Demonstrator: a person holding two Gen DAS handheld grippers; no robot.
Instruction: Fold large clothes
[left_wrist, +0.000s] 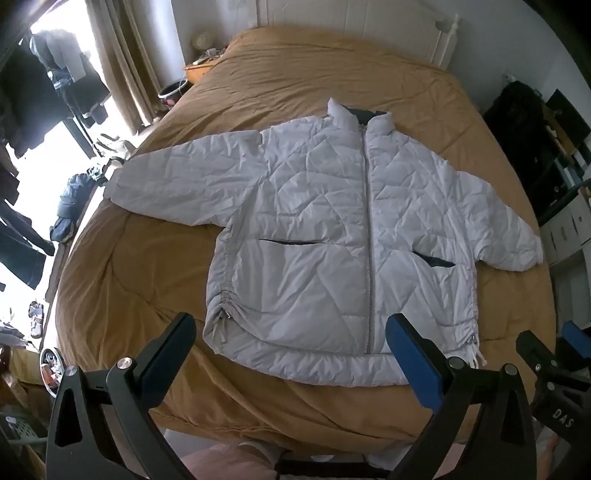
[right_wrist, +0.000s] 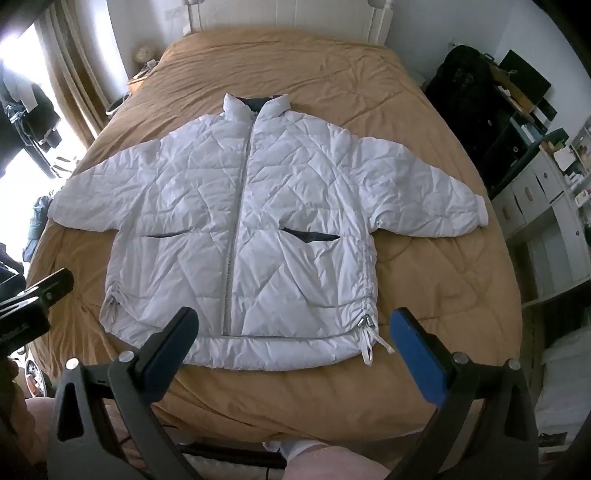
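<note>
1. A white jacket (left_wrist: 314, 229) lies flat, zipped, sleeves spread, on the tan bedspread (left_wrist: 332, 74)
2. The left gripper (left_wrist: 291, 332) hangs over its hem, jaws wide apart, holding nothing
3. The right gripper (right_wrist: 291, 328) likewise, spread wide and empty

We saw daylight pouring in from the window (left_wrist: 44, 177) at the left, blown out to pure white there — no detail survived in the glare. The jacket (left_wrist: 314, 229) and bedspread (left_wrist: 314, 74) were evenly lit, with soft shadows in the quilting creases. The right side of the room fell dim, the shelves (right_wrist: 517, 122) nearly black. Both views bowed strongly at the edges, corners vignetted dark. Focus held sharp at centre — the rims smeared slightly.
</note>
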